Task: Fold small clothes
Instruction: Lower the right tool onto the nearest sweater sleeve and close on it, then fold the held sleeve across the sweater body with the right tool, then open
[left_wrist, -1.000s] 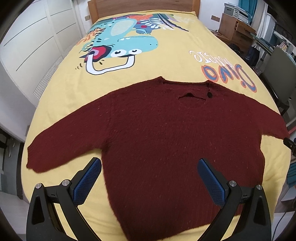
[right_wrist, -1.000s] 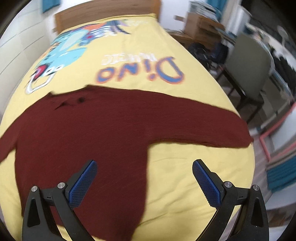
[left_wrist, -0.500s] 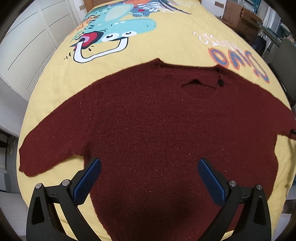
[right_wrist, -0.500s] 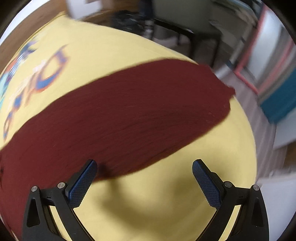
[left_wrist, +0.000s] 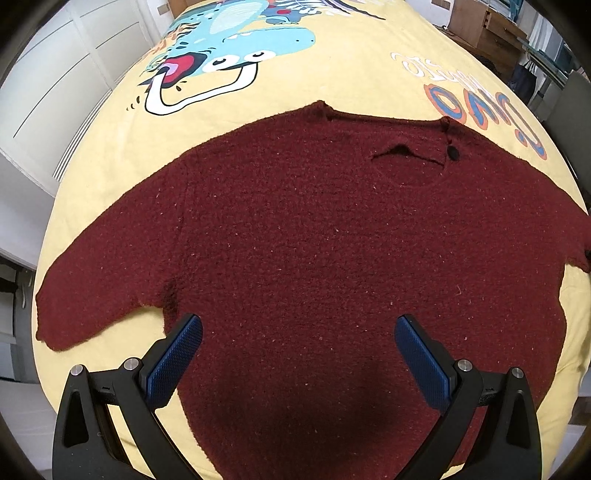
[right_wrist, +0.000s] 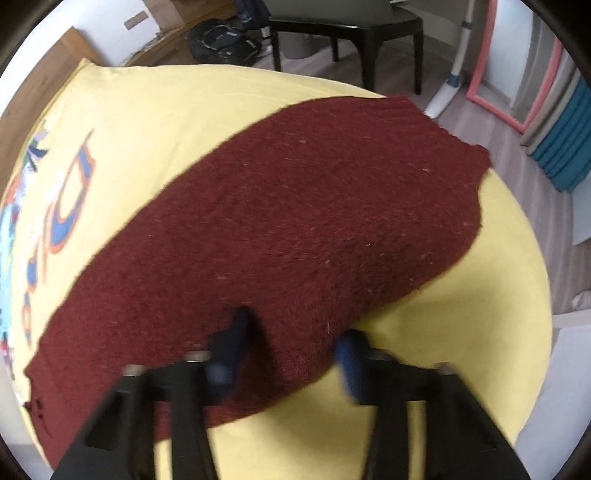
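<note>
A dark red knitted sweater (left_wrist: 303, 243) lies flat on the yellow bed cover (left_wrist: 343, 74), sleeves spread to both sides. My left gripper (left_wrist: 298, 332) is open and hovers low over the sweater's lower body. In the right wrist view the sweater's right sleeve (right_wrist: 295, 214) runs across the bed to the edge. My right gripper (right_wrist: 291, 336) is blurred, its jaws much closer together, and the sleeve's lower edge sits between the fingers. The blur hides whether they pinch the cloth.
The bed cover has a cartoon dinosaur print (left_wrist: 229, 40) and coloured letters (left_wrist: 484, 107). White cabinets (left_wrist: 55, 74) stand left of the bed. A dark chair (right_wrist: 347, 33), a bag (right_wrist: 221, 40) and a mop (right_wrist: 454, 74) are on the floor beyond the right bed edge.
My left gripper has moved down and closer to the sweater body. My right gripper has swung to the right sleeve, and its jaws have narrowed around the sleeve's lower edge.
</note>
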